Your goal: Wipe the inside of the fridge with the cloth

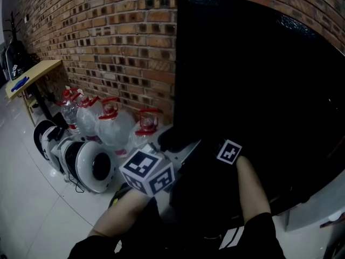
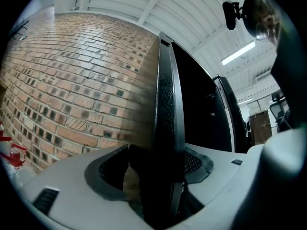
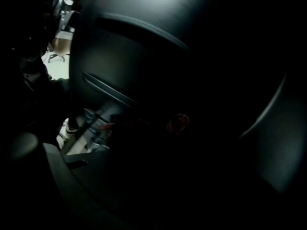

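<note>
Your left gripper (image 2: 165, 176) is clamped on the thin edge of the fridge door (image 1: 259, 90), a single glossy black slab with a finely embossed rim. One dark, mesh-textured pad (image 2: 194, 163) sits on each side of it. Your right gripper (image 3: 148, 138) is clenched tight. That view is very dark, but a crumpled reddish cloth (image 3: 176, 124) seems to be pinched at its tips, close to smooth, curved black panels. Beside the door runs a rough brick wall (image 1: 108, 42), and at its foot stand four clear plastic water jugs (image 1: 113, 127) with red caps.
</note>
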`<state>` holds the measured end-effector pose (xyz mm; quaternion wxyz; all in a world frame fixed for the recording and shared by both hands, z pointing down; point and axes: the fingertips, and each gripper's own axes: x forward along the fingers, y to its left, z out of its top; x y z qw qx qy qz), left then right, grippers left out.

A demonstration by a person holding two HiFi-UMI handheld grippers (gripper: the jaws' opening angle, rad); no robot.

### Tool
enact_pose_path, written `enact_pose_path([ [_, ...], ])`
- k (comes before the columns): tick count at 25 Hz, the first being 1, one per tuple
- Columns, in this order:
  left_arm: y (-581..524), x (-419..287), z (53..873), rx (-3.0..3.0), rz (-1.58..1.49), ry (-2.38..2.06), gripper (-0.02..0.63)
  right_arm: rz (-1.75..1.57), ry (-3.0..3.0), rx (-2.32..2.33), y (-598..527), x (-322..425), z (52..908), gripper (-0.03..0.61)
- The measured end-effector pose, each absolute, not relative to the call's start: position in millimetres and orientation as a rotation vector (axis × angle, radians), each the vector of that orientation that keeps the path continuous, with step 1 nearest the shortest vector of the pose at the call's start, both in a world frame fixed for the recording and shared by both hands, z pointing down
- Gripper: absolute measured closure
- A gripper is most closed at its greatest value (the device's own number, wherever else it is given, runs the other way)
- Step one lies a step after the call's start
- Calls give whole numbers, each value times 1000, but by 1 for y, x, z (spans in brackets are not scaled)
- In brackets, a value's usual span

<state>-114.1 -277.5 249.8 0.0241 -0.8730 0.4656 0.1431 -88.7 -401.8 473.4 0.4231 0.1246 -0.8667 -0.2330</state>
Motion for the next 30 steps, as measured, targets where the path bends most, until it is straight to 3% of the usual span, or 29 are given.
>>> enact_pose_path([
  [10, -278, -116, 254, -2682, 427, 1448, 347, -471, -2115, 575, -466, -82, 478, 503],
  [30, -275, -115, 252, -2678, 463, 1450, 341, -418, -2108, 930, -488, -54, 461, 503],
])
